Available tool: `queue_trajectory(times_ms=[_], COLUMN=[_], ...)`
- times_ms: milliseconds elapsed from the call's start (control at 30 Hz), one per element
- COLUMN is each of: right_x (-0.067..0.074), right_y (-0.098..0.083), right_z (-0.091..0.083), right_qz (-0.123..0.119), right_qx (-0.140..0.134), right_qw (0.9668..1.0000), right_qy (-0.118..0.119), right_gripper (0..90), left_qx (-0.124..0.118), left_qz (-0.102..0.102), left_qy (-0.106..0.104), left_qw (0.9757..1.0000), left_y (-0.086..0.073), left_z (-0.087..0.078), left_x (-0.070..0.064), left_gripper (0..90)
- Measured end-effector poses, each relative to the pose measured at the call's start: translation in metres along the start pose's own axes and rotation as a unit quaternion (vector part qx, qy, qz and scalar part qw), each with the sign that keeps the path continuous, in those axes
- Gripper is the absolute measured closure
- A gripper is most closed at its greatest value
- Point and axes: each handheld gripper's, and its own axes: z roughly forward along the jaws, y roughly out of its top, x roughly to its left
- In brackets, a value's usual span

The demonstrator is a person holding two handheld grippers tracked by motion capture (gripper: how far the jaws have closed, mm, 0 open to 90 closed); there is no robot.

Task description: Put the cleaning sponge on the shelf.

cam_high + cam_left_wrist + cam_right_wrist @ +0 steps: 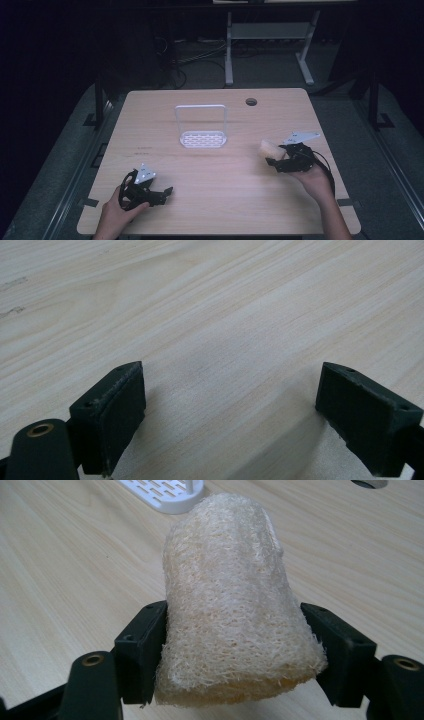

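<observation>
At the table's right, the right gripper (274, 161) clamps a loofah (270, 148); left gripper (167, 192) rests open.

Count: 1 loofah sponge (235, 600), pale, fibrous. 1 white slotted rack (202, 127) w/ 1 tall wire loop handle. 1 wooden table (210, 200) w/ 1 round cable hole (251, 102) near far edge. 2 grippers: left gripper (230, 415), right gripper (235, 645), 2 black jaws each, so 4 jaws total. 2 hands holding them. 2 grey three-cornered plates, 1 per gripper.
</observation>
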Motion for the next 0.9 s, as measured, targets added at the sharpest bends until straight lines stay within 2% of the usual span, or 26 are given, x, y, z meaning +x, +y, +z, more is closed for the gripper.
queue_trajectory(times_ms=[400,900], right_x=[0.014,0.027], right_y=[0.012,0.029], right_z=[0.005,0.015], right_qz=[-0.022,-0.033], right_qx=[-0.003,-0.009], right_qw=[0.9997,0.9991], right_qy=[0.009,0.025], right_gripper=[30.2,30.2], left_qx=[0.000,0.000], left_qz=[0.000,0.001], left_qy=[0.000,0.000], left_qw=[1.0000,1.0000], left_y=[0.000,0.000], left_z=[0.000,0.000], left_x=[0.000,0.000], left_gripper=[11.9,11.8])
